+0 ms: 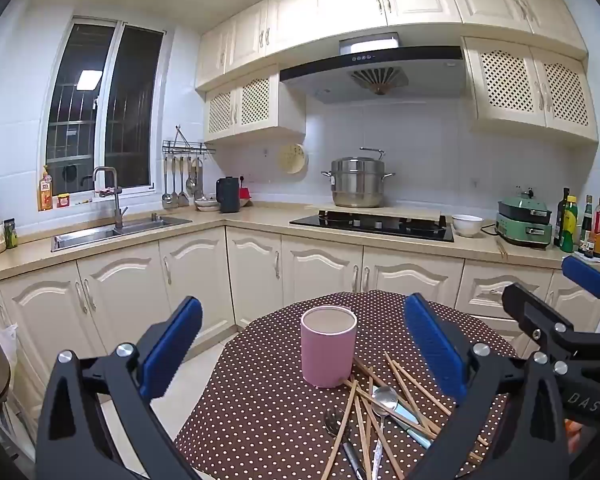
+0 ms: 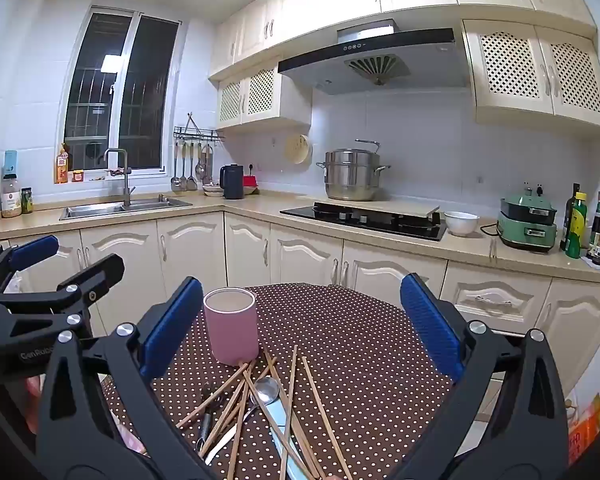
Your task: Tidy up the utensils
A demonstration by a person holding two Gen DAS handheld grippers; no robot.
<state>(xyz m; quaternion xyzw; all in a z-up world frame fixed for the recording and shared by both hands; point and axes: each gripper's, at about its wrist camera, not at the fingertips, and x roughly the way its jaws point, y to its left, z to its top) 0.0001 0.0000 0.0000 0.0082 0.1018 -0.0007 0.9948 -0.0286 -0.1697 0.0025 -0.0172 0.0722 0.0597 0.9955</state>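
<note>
**Pink holder upright, utensils loose beside it**

Pink and open-topped, the holder (image 1: 328, 346) stands upright on your round table (image 1: 260, 400), which wears a brown cloth with white dots. From the holder, the jumble of wooden chopsticks (image 1: 400, 384) lies at about 5 o'clock, its nearest sticks reaching the holder's base. Two metal spoons lie in that pile: one (image 1: 385, 398) with its bowl near the middle, the other (image 1: 334, 426) at its 8 o'clock edge. A pale blue-handled utensil (image 1: 414, 426) lies among the sticks too.

Your left gripper (image 1: 302, 354) has its blue pads spread wide with nothing between them; in its own view the holder shows in the gap but sits farther out on the table, untouched. Your right gripper (image 2: 302, 330) is likewise spread wide and holds nothing, with the pile low in its view at 6 o'clock and the holder at 10 o'clock from there.

Beyond the table, at 12 o'clock, a steel pot (image 1: 357, 182) sits on the stove (image 1: 372, 224).
</note>
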